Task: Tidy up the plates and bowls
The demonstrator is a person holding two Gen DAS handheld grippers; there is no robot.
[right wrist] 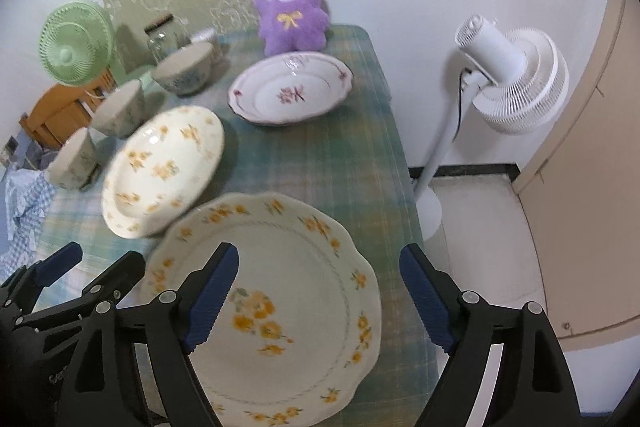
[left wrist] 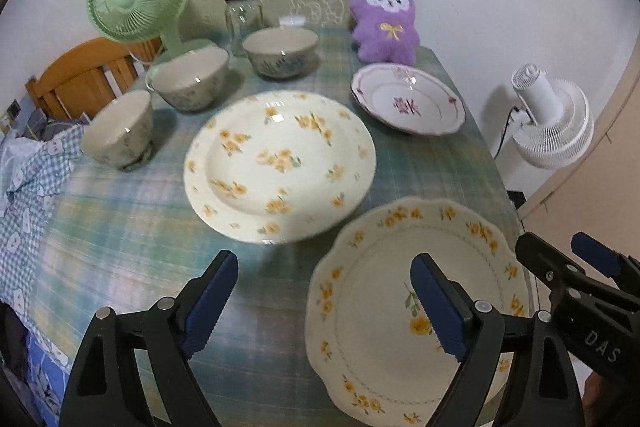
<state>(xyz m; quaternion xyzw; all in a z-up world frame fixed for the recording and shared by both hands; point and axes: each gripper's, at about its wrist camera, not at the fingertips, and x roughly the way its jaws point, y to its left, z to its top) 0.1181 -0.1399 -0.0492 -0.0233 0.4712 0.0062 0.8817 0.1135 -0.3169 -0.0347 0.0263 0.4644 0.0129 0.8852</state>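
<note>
Nearest us, the scalloped plate (right wrist: pixel 272 299) lies flat directly under our right gripper (right wrist: pixel 320 291), jaws wide and empty. Our left gripper (left wrist: pixel 324 303), also wide, hangs just left of it; the right looks closer for the lift.

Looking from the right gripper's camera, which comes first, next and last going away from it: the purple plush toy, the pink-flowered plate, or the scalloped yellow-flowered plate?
1. Scalloped plate, directly under the right gripper, at the table's near edge.
2. Pink-flowered plate, farther back, mid-table.
3. Plush toy, upright at the far end by the wall.
</note>
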